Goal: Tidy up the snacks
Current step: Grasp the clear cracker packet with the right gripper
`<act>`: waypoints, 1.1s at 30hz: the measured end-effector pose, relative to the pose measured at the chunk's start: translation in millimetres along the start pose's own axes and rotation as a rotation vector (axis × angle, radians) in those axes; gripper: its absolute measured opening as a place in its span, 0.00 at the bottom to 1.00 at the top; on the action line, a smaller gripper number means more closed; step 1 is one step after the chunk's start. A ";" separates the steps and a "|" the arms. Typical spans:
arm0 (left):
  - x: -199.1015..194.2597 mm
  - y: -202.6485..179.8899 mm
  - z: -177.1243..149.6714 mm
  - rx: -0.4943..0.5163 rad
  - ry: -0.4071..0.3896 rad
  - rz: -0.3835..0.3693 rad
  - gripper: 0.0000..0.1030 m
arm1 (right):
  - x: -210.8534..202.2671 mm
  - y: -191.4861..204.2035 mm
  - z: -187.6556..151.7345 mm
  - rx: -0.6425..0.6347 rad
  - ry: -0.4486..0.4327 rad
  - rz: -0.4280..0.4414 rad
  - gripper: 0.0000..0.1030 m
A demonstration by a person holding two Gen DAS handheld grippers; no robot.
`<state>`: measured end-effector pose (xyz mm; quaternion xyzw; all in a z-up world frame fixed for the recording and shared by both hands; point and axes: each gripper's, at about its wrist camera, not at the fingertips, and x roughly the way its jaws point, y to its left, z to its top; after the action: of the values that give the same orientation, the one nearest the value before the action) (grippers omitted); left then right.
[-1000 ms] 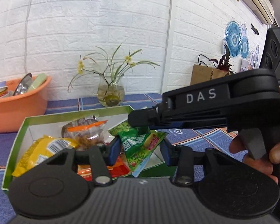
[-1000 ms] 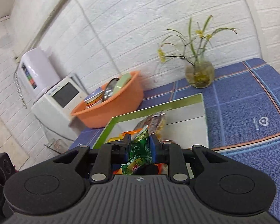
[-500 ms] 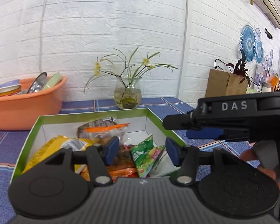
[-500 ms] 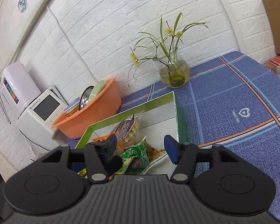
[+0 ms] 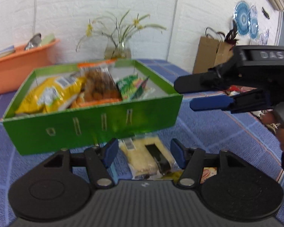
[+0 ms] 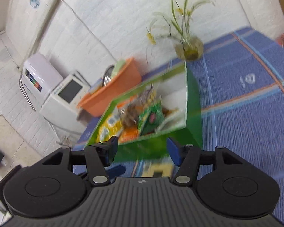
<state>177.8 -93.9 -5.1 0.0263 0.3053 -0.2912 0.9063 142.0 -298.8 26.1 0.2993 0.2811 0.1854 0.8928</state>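
Observation:
A green box (image 5: pixel 92 121) on the blue tablecloth holds a yellow bag (image 5: pixel 51 94), a clear bag of brown snacks (image 5: pixel 98 87) and a green packet (image 5: pixel 130 87). My left gripper (image 5: pixel 143 152) is open and empty in front of the box, over a pale yellow snack pack (image 5: pixel 142 157) lying on the cloth. My right gripper (image 6: pixel 142 149) is open and empty just before the box (image 6: pixel 193 113); it also shows in the left wrist view (image 5: pixel 202 92), right of the box. The green packet (image 6: pixel 151 117) lies inside.
An orange basin (image 5: pixel 19 66) with dishes stands at the back left, a glass vase with flowers (image 5: pixel 119 49) behind the box. A brown paper bag (image 5: pixel 212 54) is at the back right. White appliances (image 6: pixel 56 94) stand beyond the table's left end.
The right gripper opened and let the green packet drop into the box. Both grippers pulled back from the box; the left one lowered over the pale yellow pack.

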 end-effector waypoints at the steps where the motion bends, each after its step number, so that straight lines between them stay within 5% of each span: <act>1: 5.9 0.1 -1.0 -0.012 0.018 -0.011 0.61 | 2.2 -2.9 -1.0 0.021 0.025 -0.009 0.94; 6: 25.6 -3.2 -0.1 -0.033 0.075 -0.015 0.67 | 14.1 -18.2 -5.5 0.094 0.094 -0.065 0.94; 12: 27.8 -17.6 -9.7 0.078 0.064 -0.002 0.67 | 37.7 -29.0 -9.1 0.180 0.137 -0.097 0.94; 33: -1.6 -9.1 -15.6 0.097 0.090 -0.002 0.71 | 56.2 18.1 -17.6 0.041 0.273 -0.178 1.00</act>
<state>163.4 -97.1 -15.7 0.0829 0.3315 -0.3050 0.8889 171.8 -249.6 4.0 0.2632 0.4292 0.1387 0.8528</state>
